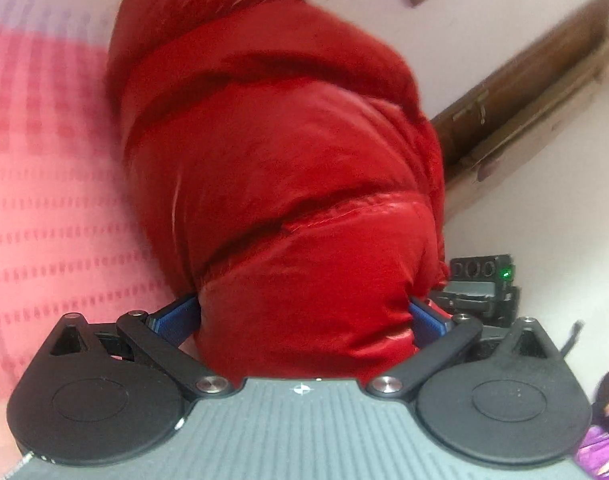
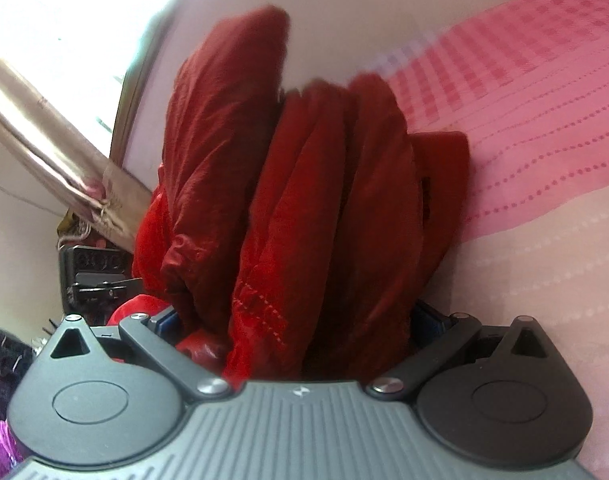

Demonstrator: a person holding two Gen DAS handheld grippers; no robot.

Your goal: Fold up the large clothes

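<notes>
A pink bedcover with woven checks and dotted lines (image 1: 52,184) fills the background of both views. Hanging above it, a shiny red quilted puffer jacket (image 1: 280,168) is bunched between both tools, its folds filling the middle of each view. The left gripper (image 1: 304,316) clamps a thick puffy roll of it between blue finger pads (image 1: 176,316). The right gripper (image 2: 300,320) pinches several gathered layers, one with a stitched hem. A brown wooden door frame (image 1: 520,92) stands beyond. No readable writing shows; each grey body carries only a small white emblem (image 1: 300,389).
</notes>
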